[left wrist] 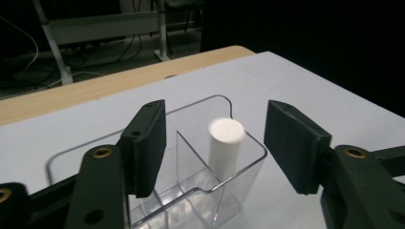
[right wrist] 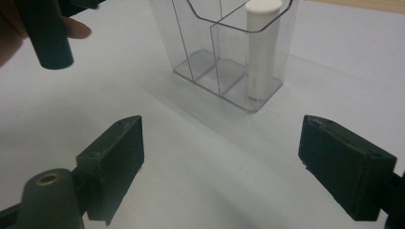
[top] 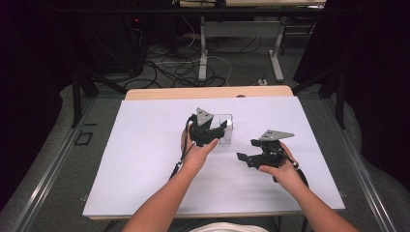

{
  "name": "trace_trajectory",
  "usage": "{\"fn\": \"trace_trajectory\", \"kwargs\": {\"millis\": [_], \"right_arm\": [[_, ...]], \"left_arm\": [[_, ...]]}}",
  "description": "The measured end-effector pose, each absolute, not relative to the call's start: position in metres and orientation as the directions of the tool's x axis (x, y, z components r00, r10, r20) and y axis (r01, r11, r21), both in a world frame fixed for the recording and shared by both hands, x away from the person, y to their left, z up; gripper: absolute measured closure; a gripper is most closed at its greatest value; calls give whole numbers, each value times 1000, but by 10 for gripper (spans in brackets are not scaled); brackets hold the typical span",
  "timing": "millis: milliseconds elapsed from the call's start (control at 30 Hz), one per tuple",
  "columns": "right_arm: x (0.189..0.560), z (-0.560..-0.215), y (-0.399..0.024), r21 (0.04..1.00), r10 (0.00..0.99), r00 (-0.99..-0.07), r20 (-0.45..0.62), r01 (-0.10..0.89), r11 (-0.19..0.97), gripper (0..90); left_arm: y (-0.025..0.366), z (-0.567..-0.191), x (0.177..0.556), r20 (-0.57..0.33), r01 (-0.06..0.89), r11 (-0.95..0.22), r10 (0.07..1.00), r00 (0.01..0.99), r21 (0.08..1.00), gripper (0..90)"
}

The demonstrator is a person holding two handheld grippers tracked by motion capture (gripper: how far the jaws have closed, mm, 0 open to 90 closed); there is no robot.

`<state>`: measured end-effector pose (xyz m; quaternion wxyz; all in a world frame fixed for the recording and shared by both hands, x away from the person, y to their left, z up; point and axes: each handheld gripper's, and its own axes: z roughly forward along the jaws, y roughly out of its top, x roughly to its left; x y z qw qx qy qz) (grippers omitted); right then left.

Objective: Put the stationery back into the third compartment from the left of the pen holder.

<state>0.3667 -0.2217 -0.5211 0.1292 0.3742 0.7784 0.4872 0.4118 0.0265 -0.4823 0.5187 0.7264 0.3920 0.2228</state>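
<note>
White plastic cylinder [left wrist: 225, 148] stands upright in a corner compartment of the clear divided container [left wrist: 200, 191]; the left gripper [left wrist: 215, 143] hovers over it, jaws apart. Release looks done; next, lift clear without tipping it.

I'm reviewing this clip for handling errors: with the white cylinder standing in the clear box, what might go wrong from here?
1. The left gripper has its open jaws on either side of the white cylinder; pulling away carelessly might clip it or tip the clear box.
2. The box looks light and tall, so a nudge may topple it.
3. The right gripper hovers open close by and may bump it.
</note>
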Motion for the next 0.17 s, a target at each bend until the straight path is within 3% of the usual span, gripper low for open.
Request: {"fn": "trace_trajectory", "kwargs": {"millis": [167], "right_arm": [[366, -520, -223, 852, 720, -674, 167, 466, 239, 149]], "left_arm": [[49, -475, 406, -109, 359, -146, 792, 601, 922, 303]]}}
